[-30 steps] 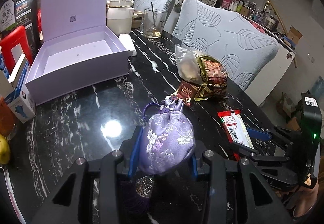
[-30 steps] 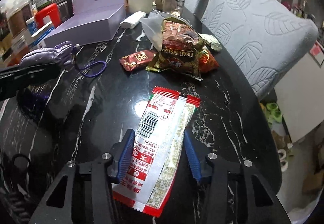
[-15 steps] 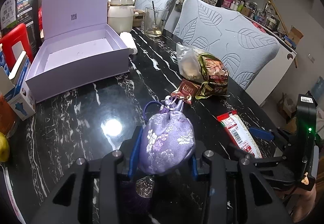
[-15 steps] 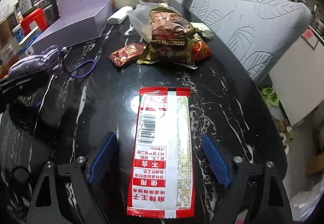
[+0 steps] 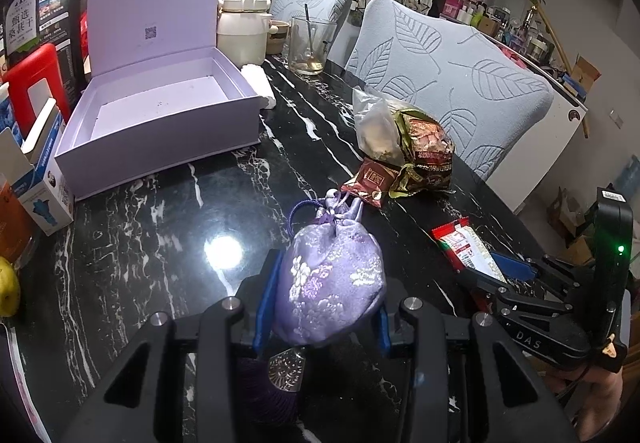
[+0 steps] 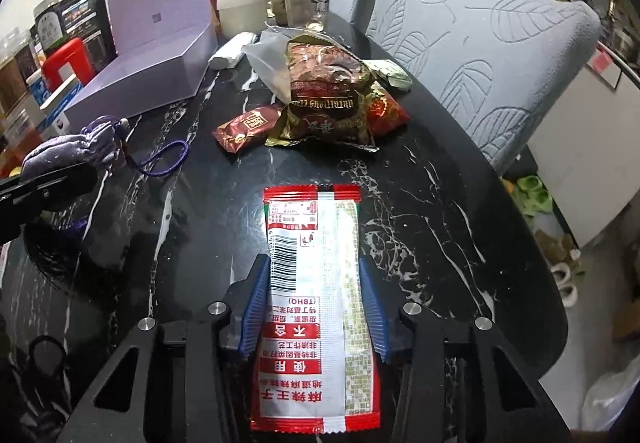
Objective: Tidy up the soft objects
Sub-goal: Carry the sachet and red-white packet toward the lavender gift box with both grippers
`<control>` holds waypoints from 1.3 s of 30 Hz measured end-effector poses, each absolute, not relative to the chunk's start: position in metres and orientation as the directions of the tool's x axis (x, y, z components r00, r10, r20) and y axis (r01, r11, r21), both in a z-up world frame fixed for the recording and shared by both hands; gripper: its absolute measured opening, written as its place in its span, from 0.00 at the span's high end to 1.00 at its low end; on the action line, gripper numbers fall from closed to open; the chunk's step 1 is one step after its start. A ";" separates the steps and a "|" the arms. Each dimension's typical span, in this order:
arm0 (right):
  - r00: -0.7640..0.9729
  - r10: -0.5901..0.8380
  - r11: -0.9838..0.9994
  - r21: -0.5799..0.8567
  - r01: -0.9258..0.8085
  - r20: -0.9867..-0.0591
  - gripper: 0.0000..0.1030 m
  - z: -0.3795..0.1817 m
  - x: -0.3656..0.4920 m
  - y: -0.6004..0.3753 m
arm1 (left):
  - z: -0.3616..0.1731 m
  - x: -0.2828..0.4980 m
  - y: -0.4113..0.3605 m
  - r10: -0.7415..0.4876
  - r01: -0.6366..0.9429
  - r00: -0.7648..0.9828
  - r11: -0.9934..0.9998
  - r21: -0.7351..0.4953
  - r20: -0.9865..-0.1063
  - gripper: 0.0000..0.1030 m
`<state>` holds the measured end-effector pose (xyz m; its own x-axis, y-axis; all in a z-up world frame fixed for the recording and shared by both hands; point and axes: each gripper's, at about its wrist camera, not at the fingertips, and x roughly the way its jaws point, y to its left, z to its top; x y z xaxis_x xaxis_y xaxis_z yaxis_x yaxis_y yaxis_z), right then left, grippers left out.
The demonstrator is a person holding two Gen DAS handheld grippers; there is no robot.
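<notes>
My left gripper [image 5: 322, 299] is shut on a purple embroidered pouch [image 5: 330, 279] with a cord loop and tassel, held just above the black marble table [image 5: 160, 243]. The pouch also shows in the right wrist view [image 6: 68, 153]. My right gripper [image 6: 312, 295] has closed on a red and white snack packet [image 6: 310, 283] that lies lengthwise between its blue pads; the packet also shows in the left wrist view [image 5: 464, 247]. An open lavender box [image 5: 160, 115] with an upright lid stands at the table's back left.
A pile of snack bags [image 6: 332, 95] and a small red sachet [image 6: 244, 127] lie mid-table. A cream pot [image 5: 242, 29], a glass with a spoon [image 5: 310, 45], cartons [image 5: 40, 171] and a grey leaf-pattern chair [image 5: 452, 83] surround the table. The table edge runs along the right.
The right gripper opened wide half a second ago and has now closed on the snack packet again. The left gripper has kept hold of the pouch and shifted slightly.
</notes>
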<state>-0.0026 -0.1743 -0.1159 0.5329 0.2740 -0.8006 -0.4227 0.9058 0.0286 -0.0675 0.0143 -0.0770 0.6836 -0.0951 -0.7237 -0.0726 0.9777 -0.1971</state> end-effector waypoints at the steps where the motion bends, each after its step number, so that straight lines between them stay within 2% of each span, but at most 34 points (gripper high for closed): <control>1: 0.534 0.275 0.906 0.030 -0.421 -0.799 0.58 -0.115 -0.003 -0.175 | -0.077 -0.067 0.014 -0.096 -0.072 0.683 0.978 -0.198 -0.724 0.62; 13: 0.543 0.330 0.885 0.052 -0.463 -0.772 0.58 -0.095 -0.012 -0.170 | -0.069 -0.076 0.021 -0.074 -0.095 0.702 0.976 -0.196 -0.709 0.62; 26: 0.461 0.495 0.759 0.109 -0.642 -0.737 0.58 -0.087 -0.032 -0.116 | -0.063 -0.119 0.056 0.063 -0.250 0.717 0.953 -0.171 -0.694 0.62; 39: 0.407 0.592 0.656 0.122 -0.745 -0.696 0.58 -0.074 -0.047 -0.081 | -0.048 -0.148 0.076 0.172 -0.349 0.740 0.925 -0.152 -0.650 0.62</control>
